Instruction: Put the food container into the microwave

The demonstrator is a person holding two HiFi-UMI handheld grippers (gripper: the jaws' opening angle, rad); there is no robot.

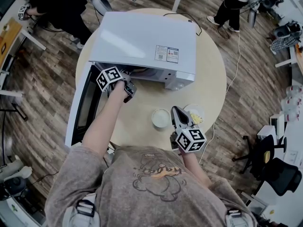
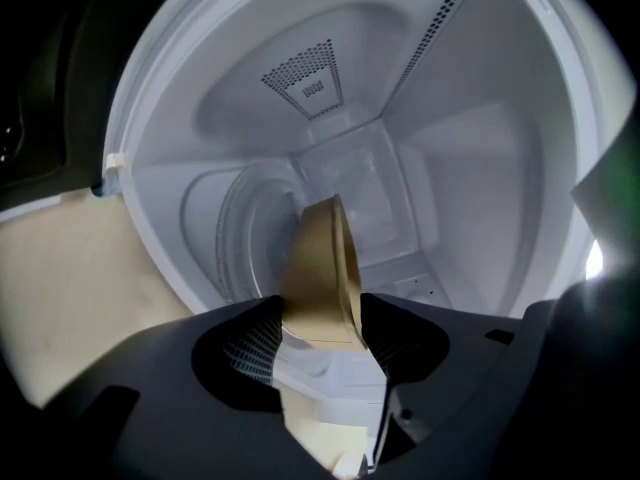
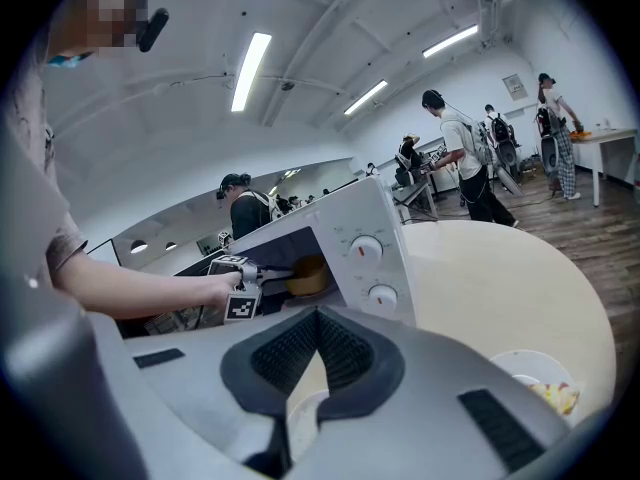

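The white microwave (image 1: 142, 44) stands on a round beige table (image 1: 213, 84) with its door (image 1: 83, 105) swung open to the left. My left gripper (image 2: 320, 313) is shut on the rim of a tan food container (image 2: 322, 258), held tilted inside the white cavity above the round turntable (image 2: 245, 243). In the right gripper view the container (image 3: 308, 276) shows in the microwave's mouth (image 3: 300, 258), with the left gripper (image 3: 262, 272) at the opening. My right gripper (image 1: 180, 117) hovers over the table's near side, shut and empty.
A white round lid (image 1: 161, 117) and a white dish with yellow food bits (image 1: 197, 115) lie on the table by the right gripper. A black cable (image 1: 187, 18) runs off the table's back. People stand at the room's far side; office chairs (image 1: 267, 162) stand at the right.
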